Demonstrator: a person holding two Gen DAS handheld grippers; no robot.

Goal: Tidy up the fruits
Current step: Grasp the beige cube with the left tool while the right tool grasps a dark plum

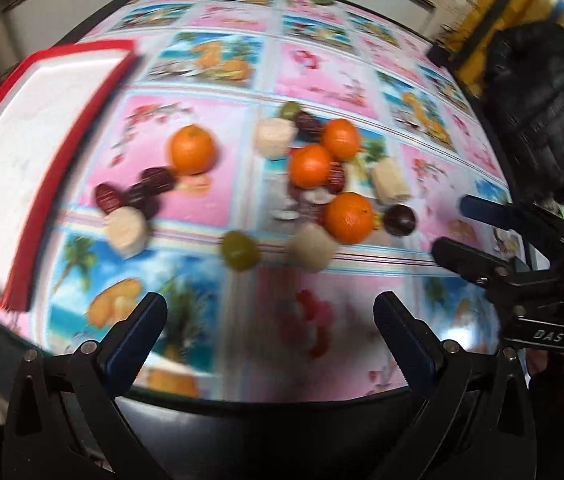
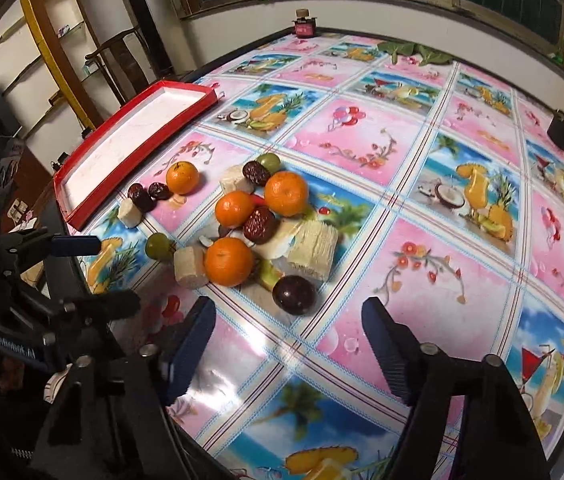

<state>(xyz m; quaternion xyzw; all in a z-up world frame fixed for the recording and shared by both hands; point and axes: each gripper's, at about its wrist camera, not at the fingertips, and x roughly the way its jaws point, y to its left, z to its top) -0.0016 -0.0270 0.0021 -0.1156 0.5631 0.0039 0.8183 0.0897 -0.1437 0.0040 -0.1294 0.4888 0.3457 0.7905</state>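
Note:
Loose fruit lies on the picture-patterned table (image 2: 421, 280): several oranges (image 2: 228, 262), dark red dates (image 2: 258, 225), green grapes (image 2: 158, 246), pale cut chunks (image 2: 313, 246) and one dark purple round fruit (image 2: 293, 294). A red-rimmed white tray (image 2: 134, 136) stands to their left with nothing in it. My right gripper (image 2: 288, 307) hovers open just short of the purple fruit, touching nothing. My left gripper (image 1: 270, 304) is wide open over the near table edge, with the green grape (image 1: 240, 250) ahead of it. The left wrist view is blurred. Each gripper shows in the other's view: the right gripper (image 1: 449, 224) and the left gripper (image 2: 116, 274).
A small red jar (image 2: 305, 26) and green leaves (image 2: 413, 54) sit at the far table edge, and a dark box (image 2: 561, 130) sits at the right edge. A black jacket (image 1: 537, 92) hangs beside the table. A chair (image 2: 122, 52) and shelves stand behind the tray.

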